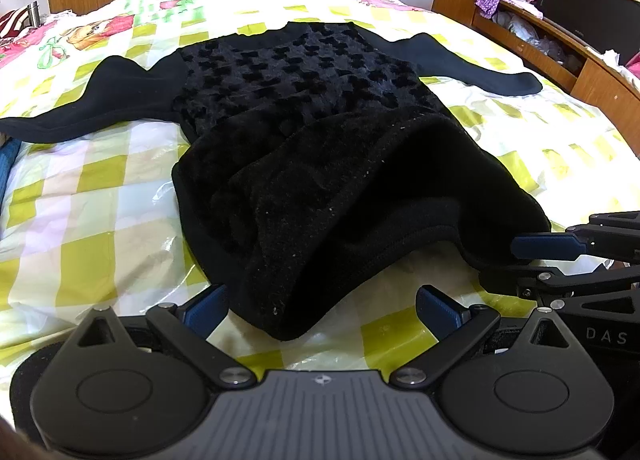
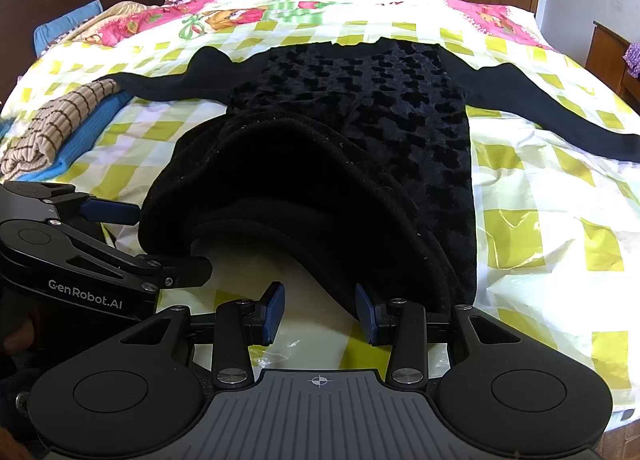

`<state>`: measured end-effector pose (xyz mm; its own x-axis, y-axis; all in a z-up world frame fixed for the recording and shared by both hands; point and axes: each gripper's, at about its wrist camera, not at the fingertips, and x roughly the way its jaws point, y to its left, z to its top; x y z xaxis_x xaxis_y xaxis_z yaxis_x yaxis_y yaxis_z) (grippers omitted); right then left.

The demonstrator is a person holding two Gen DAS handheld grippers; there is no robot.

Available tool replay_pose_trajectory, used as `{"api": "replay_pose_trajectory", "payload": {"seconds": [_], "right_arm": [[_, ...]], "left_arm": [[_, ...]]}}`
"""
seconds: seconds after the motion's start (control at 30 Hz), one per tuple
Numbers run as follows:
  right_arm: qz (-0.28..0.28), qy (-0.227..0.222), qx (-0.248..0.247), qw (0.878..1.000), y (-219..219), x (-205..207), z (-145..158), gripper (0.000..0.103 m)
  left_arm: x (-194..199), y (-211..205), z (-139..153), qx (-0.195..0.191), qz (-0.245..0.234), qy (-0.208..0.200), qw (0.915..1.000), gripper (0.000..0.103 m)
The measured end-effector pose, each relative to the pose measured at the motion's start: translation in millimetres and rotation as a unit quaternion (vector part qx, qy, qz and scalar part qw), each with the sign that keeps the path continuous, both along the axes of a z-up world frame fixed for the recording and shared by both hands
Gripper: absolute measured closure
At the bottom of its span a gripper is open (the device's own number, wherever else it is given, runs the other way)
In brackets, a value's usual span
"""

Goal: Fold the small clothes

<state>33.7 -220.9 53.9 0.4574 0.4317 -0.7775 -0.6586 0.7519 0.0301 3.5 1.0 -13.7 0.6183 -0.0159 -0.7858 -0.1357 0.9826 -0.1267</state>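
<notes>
Two grippers at the hem | black top (image 1: 304, 107) flat on bed (image 1: 100, 187), sleeves out at 9 and 3 o'clock | left gripper (image 1: 320, 308) released, straddling hem | right gripper (image 2: 320, 310) released, hem edge between pads | folding barely begun; sleeves, body left.

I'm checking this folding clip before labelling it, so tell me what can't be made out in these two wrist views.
- Black sweater: the inside of its lifted hem is one dark mass in both views.
- Left gripper: whether the near hem touches its pads; the cloth hides them.
- Right gripper: whether its right pad touches the hem.
- Folded clothes: cut off by the left edge, right wrist view.
</notes>
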Motion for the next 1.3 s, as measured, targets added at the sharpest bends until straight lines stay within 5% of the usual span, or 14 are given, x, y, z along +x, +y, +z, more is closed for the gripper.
{"api": "replay_pose_trajectory", "payload": {"seconds": [1.3], "right_arm": [[0.002,-0.013,-0.008,1.0,2.8,-3.0,1.2,0.064]], "left_arm": [[-4.2,-1.6,8.1,0.008,-0.001,-0.017,0.9998,0.0]]}}
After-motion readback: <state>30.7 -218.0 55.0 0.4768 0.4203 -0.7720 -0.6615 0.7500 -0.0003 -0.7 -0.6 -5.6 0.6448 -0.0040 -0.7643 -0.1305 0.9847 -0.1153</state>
